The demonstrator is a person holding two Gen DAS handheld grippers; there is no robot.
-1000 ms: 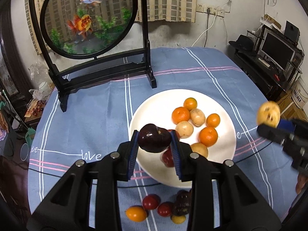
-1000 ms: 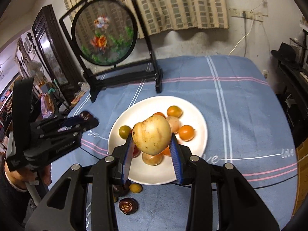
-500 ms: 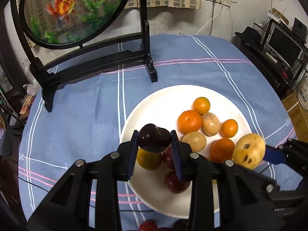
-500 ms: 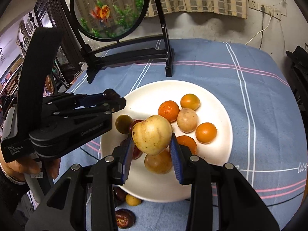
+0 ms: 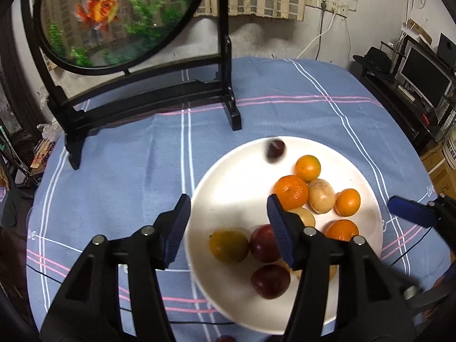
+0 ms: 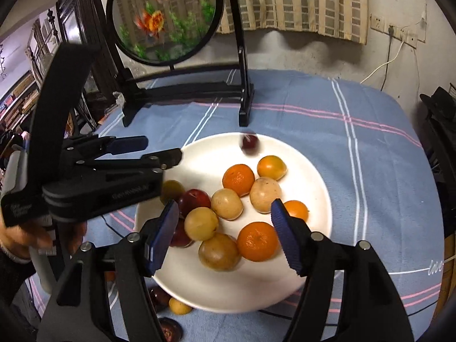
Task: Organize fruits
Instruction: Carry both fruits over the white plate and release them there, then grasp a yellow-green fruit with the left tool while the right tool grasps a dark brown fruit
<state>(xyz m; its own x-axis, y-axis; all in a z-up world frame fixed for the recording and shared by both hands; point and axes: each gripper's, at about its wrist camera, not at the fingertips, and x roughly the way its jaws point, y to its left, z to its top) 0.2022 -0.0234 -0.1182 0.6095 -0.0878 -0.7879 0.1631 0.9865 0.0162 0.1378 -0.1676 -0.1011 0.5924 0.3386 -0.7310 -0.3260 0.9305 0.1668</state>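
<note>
My left gripper point(image 5: 228, 222) is opening, its blue pads spread with nothing between them, above the 9 o'clock edge of the white plate point(image 5: 228, 196). My right gripper point(image 6: 223, 228) is opening too, its pads standing either side of the piled fruit without pressing any. The dark plum point(image 5: 276, 151) lies blurred at the plate's 12 o'clock rim, pale stem end up and toward 12, its long axis running roughly 12 to 6; it is apart from the rest. The yellow fruit point(image 6: 201, 223) sits near the plate's 7 o'clock side in the right view, touching a red plum point(image 6: 193, 199) and a tan one point(image 6: 219, 252); it looks round, so I cannot tell its axis.
</note>
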